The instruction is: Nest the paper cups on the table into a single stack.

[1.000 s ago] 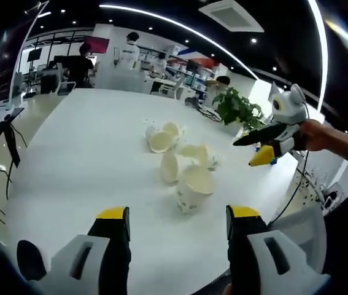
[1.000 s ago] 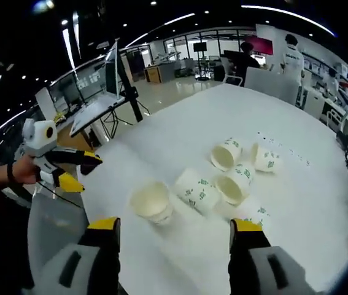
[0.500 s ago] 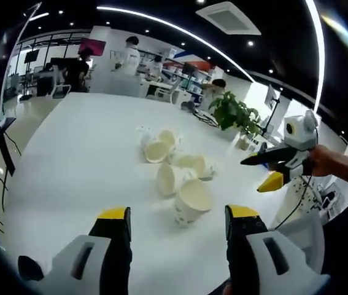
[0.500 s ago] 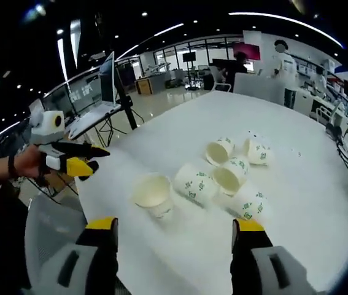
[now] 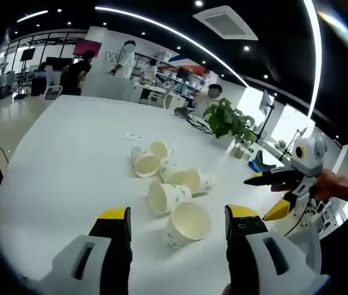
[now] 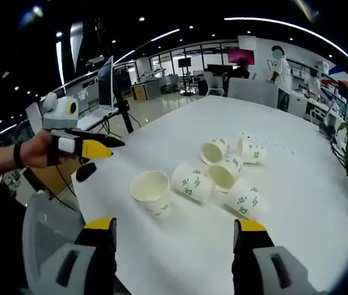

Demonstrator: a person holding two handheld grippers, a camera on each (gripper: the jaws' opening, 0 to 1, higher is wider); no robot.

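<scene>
Both grippers, left gripper [image 5: 177,224] and right gripper [image 6: 177,233], have black jaws capped yellow on pale grey bodies; a dark wristband [image 6: 18,156] at nine o'clock.

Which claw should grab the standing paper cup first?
Probably the left claw: the upright white paper cup with green print sits right between its open tips. The right claw has it off to one side.

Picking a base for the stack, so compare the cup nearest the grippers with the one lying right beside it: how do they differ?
The nearest cup stands upright, mouth up, so its pale inside shows; its neighbour lies on its side, showing its green-printed wall. The nearest cup stands slightly apart, while its neighbour lies against the cluster. Both are white paper cups, seemingly the same size.
</scene>
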